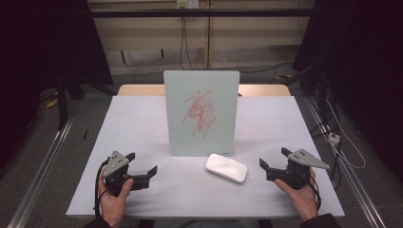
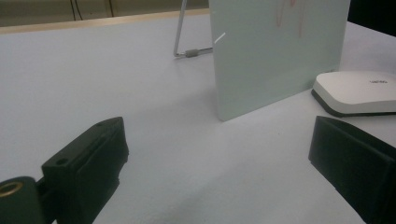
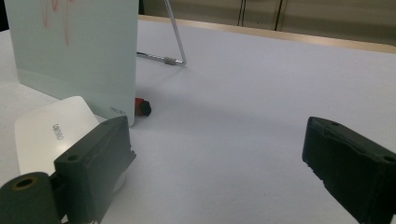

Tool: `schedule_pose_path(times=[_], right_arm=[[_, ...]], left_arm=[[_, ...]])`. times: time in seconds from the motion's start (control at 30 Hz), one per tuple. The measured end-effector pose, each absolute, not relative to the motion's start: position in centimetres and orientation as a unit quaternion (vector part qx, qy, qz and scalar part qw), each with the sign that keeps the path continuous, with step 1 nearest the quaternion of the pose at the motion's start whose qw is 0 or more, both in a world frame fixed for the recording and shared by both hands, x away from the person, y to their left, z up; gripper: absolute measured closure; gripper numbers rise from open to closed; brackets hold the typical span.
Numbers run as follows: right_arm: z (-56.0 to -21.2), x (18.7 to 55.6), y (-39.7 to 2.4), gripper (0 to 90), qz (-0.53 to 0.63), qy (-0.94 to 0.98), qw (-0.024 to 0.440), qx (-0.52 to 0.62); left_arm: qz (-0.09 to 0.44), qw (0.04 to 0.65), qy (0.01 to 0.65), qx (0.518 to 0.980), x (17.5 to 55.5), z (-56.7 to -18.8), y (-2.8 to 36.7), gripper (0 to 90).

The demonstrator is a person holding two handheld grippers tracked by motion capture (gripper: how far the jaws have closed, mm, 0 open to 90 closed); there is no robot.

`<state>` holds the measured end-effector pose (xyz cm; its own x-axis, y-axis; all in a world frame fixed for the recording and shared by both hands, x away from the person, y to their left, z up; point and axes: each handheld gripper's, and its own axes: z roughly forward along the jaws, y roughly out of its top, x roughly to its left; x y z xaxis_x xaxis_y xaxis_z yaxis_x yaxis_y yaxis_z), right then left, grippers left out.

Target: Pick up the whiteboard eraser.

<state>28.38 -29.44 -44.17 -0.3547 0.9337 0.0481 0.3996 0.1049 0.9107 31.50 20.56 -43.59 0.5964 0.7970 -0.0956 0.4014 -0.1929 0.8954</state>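
At the bottom of the high view, the table (image 1: 142,123) spreads as a pale, smooth sheet with a strip of wood showing along its far edge. Low on the left of that view, a hand holds the left gripper (image 1: 142,172) just above the surface, its jaws spread wide with nothing between them. Low on the right, the other hand holds the right gripper (image 1: 272,162) the same way, jaws wide apart and gripping nothing.

Between the two grippers, slightly right of centre, lies the white eraser (image 1: 226,168), a flat rounded block with a dark underside, resting on the table just in front of the board's lower right corner. Behind it, at the centre of the frame, the board (image 1: 201,113) stands upright on a wire stand (image 3: 173,37), its pale face marked with red scribbles (image 1: 200,113). In the right gripper view, a small red and black object (image 3: 143,107), partly hidden, lies on the table just behind the board's lower corner.

Beyond the table, the room is dim: grey floor, dark curtains at both sides, metal rails (image 1: 40,166) along the floor, and cables (image 1: 183,42) hanging down the beige back wall.
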Motion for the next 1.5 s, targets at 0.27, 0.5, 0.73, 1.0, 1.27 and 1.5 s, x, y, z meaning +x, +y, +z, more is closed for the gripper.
schedule_pose_path(times=[0.27, 0.5, 0.73, 1.0, 1.27, 1.5], right_arm=[[-44.2, 28.5, -29.7, 6.1, 0.46, 0.688, 0.272, 0.491], [-44.2, 28.5, -29.4, 4.7, 0.458, 0.696, 0.262, 0.487], [-44.0, 28.3, -28.5, 5.6, 0.461, 0.711, 0.247, 0.471], [-43.9, 28.3, -27.6, 6.2, 0.462, 0.729, 0.224, 0.453], [-43.6, 29.1, -26.3, 5.9, 0.454, 0.749, 0.198, 0.44], [-43.5, 29.6, -24.8, 7.5, 0.448, 0.768, 0.182, 0.42]], left_arm=[[0.201, 0.489, 0.404, 0.746, 31.6, -43.7, 20.6, 4.4], [0.2, 0.482, 0.405, 0.751, 31.7, -43.8, 20.6, 4.6], [0.2, 0.481, 0.405, 0.751, 31.7, -43.8, 20.8, 4.5], [0.194, 0.481, 0.405, 0.753, 31.7, -43.9, 20.6, 4.5], [0.197, 0.48, 0.403, 0.754, 31.6, -43.8, 20.7, 4.5], [0.194, 0.48, 0.403, 0.754, 31.5, -43.8, 20.6, 4.5]])
